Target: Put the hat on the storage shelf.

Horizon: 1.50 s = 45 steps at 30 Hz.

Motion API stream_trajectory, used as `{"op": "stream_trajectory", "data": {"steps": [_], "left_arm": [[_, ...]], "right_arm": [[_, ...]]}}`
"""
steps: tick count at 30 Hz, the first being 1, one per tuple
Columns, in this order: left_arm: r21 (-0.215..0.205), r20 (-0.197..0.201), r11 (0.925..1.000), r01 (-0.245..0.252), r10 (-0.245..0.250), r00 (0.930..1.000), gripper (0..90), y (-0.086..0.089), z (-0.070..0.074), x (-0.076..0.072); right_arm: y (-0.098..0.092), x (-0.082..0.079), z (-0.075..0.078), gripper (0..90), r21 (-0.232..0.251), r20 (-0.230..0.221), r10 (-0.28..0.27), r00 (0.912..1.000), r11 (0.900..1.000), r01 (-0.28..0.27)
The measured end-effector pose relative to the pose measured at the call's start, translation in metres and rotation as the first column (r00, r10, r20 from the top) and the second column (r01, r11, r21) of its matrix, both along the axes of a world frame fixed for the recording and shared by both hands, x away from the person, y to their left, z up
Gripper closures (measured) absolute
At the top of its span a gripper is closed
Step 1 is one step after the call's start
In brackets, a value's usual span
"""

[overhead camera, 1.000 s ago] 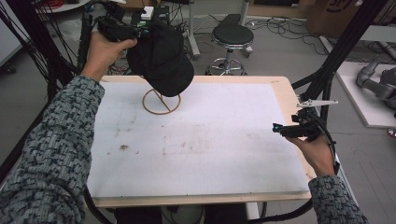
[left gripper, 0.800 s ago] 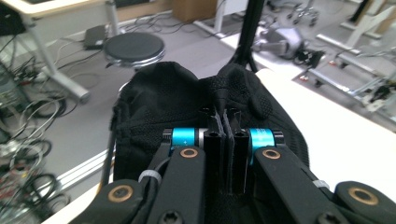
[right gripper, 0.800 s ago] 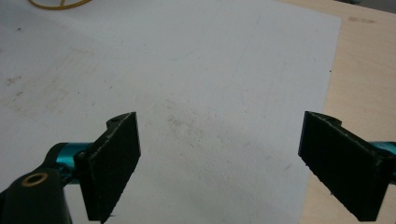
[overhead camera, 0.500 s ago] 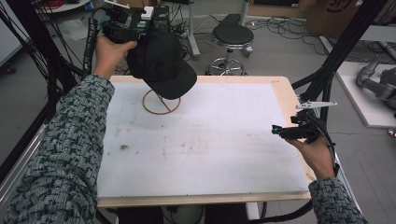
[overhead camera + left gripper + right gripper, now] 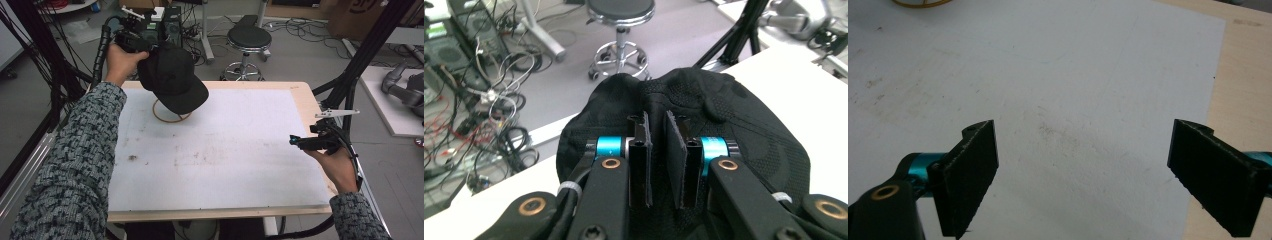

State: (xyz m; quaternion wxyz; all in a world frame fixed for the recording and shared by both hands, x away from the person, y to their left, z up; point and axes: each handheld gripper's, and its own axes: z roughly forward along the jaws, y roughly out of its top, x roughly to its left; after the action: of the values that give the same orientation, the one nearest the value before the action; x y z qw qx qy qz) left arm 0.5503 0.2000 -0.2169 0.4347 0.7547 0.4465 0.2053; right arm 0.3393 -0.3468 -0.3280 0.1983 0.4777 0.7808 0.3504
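Observation:
A black baseball cap (image 5: 172,80) hangs in the air over the far left of the table. My left gripper (image 5: 145,47) is shut on its crown fabric. In the left gripper view the jaws (image 5: 658,122) pinch a fold of the cap (image 5: 734,115), with only a thin gap between the pads. Below the cap a wooden ring stand (image 5: 162,116) rests on the white mat, and the brim covers part of it. My right gripper (image 5: 295,141) hovers over the right side of the mat. It stands open (image 5: 1085,132) and holds nothing. The ring stand's edge (image 5: 923,2) shows at the top of the right gripper view.
A white mat (image 5: 225,150) covers most of the wooden table (image 5: 302,95). Black frame poles (image 5: 360,65) rise at the table's right side. Beyond the far edge are a round stool (image 5: 249,37), floor cables and equipment.
The left hand has carried the cap slightly right and lower, closer over the ring stand. The right gripper has hardly moved.

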Motion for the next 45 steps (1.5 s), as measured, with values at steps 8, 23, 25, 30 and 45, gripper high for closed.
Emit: {"op": "stream_trajectory", "data": {"steps": [8, 23, 25, 30, 45], "left_arm": [[-0.052, -0.008, 0.9986, 0.006, -0.006, 1.0, 59.1, 0.014, 0.001, -0.005], [0.021, -0.014, 0.9949, 0.098, -0.098, 0.9951, 40.1, 0.028, 0.015, -0.037], [0.015, 0.009, 0.9948, 0.101, -0.101, 0.9948, 38.4, 0.032, 0.012, -0.046], [0.045, -0.016, 0.9912, 0.125, -0.124, 0.9922, 33.9, 0.043, 0.005, -0.064], [0.099, -0.019, 0.9812, 0.166, -0.165, 0.9862, 18.1, 0.06, -0.028, -0.141]], "right_arm": [[0.002, -0.001, 0.003, 12.6, -0.002, -0.001, 0.001, 1.0, 1.0, -0.001], [0.026, 0.01, 0.005, 12.6, -0.009, 0.008, 0.058, 0.9983, 0.998, -0.058], [0.03, 0.012, 0.006, 12.6, -0.009, 0.009, 0.067, 0.9977, 0.998, -0.067], [0.043, 0.016, 0.01, 12.6, -0.023, 0.013, 0.097, 0.9952, 0.995, -0.096], [0.069, 0.041, 0.004, 12.6, -0.011, 0.011, 0.147, 0.989, 0.989, -0.147]]}}
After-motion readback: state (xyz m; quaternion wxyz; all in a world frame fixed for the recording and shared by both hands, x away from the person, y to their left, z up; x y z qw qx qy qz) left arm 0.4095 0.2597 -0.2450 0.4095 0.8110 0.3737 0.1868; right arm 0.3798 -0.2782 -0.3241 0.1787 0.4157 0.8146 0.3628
